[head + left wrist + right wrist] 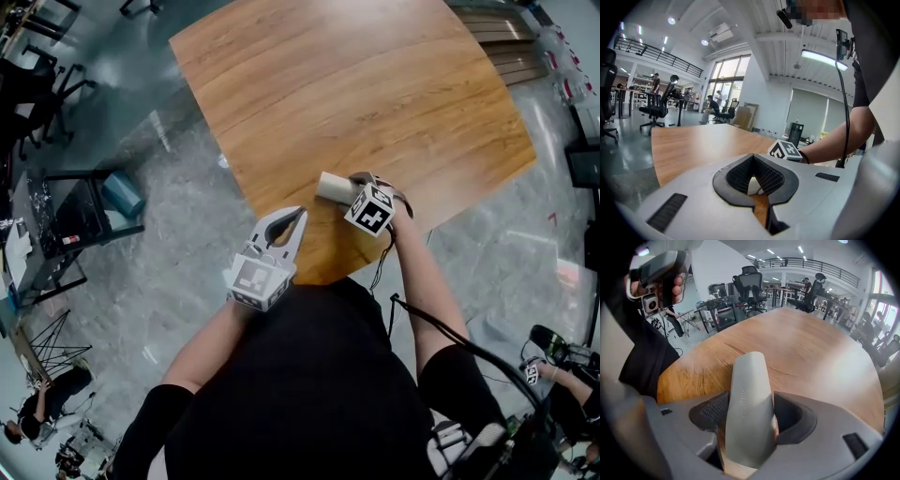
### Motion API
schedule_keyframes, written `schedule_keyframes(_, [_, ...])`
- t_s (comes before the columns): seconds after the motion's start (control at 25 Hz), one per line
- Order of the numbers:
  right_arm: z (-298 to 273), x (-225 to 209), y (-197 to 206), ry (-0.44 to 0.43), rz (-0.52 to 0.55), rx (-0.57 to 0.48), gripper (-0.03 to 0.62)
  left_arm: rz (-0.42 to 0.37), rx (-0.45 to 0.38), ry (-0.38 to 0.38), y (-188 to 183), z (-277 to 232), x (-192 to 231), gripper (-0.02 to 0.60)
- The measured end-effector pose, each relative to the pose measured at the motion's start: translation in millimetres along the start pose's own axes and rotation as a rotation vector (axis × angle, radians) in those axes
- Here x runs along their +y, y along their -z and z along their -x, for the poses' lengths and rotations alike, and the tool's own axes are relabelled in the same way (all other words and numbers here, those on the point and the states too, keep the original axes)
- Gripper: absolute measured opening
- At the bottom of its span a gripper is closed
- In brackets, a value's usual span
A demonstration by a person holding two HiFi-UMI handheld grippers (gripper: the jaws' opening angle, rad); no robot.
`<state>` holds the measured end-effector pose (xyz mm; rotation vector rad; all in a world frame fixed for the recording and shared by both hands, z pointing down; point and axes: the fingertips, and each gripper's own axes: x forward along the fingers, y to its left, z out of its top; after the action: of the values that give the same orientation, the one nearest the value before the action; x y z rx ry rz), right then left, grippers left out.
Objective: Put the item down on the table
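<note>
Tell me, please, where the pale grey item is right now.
In the head view the pale grey item is clamped in the right hand-held gripper, over the wooden table's near edge, right of the left hand-held gripper.

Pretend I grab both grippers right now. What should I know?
Left gripper: shut, empty, by the near corner of the brown wooden table.
Right gripper: shut on the pale grey tapered tube, over the table's near edge.
Done: the tube is at the table, but not let go.
Left to do: I can't tell if it touches the wood. Probably lower it until it rests, open the jaws, then back away.
</note>
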<state>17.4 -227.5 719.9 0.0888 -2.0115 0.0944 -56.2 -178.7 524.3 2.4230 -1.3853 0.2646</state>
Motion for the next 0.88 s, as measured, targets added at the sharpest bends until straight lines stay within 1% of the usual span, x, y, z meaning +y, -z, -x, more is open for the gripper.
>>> schedule_keyframes(0.12, [5.2,2.8,-2.2,-0.012,0.028,-0.008,0.252,-0.005,0.002,0.010,-2.8,-3.9,-1.8,0.003])
schedule_keyframes(0.24, [16.6,4.2,-8.7,-0.010,0.018,-0.061,0.252,-0.008,0.008,0.023,-4.5,-6.1,-5.6,0.003])
schedule_keyframes(0.36, [34.8,0.5,-17.0,0.035,0.006,-0.112,0.252,-0.004,0.006,0.045,-11.6,-9.1,-11.4,0.003])
schedule_keyframes(0.44, [59.5,3.2,-29.3,0.074,-0.017,-0.193,0.252,-0.009,-0.002,0.056,-14.6,-10.2,-14.6,0.003])
schedule_keyframes(0.6, [122.1,18.2,-53.9,0.204,-0.094,-0.407,0.249,-0.026,-0.021,0.070,-18.9,-13.0,-15.5,0.003])
schedule_keyframes(0.68, [155.6,26.0,-60.8,0.300,-0.154,-0.521,0.233,-0.034,-0.040,0.085,-26.0,-14.2,-18.6,0.003])
schedule_keyframes(0.76, [191.4,31.0,-65.0,0.423,-0.209,-0.633,0.100,-0.046,-0.059,0.101,-32.4,-14.0,-22.7,0.003])
schedule_keyframes(0.88, [241.6,39.6,-70.0,0.564,-0.298,-0.790,0.049,-0.058,-0.078,0.128,-42.7,-11.2,-31.7,0.003])
